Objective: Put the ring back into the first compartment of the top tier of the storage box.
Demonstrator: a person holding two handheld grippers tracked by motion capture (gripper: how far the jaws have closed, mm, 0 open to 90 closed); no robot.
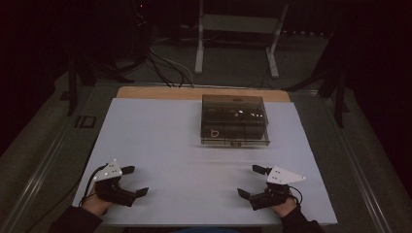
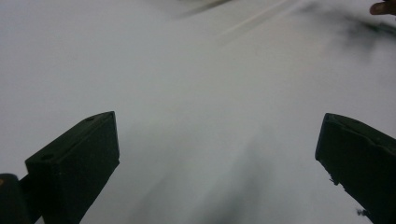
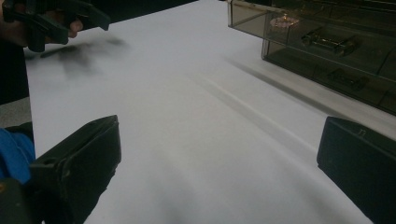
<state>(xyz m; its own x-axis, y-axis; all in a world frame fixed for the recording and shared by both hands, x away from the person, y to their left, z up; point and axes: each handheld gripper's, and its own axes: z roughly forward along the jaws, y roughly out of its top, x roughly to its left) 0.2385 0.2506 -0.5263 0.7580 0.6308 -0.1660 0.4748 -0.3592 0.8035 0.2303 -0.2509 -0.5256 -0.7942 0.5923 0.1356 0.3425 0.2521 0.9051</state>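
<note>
Near the front edge of the white counter (image 1: 160, 141), the left gripper (image 1: 134, 181) and right gripper (image 1: 251, 181) rest well apart, both with jaws spread wide and holding nothing. Farther back, toward the right, sits a smoky transparent compartment box (image 1: 234, 120) with small metal pieces inside.

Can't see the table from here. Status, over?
Left hand-held gripper open, empty, near edge. Right hand-held gripper open, empty, near edge. Smoked box closed, far centre, untouched. White sheet bare between.
</note>
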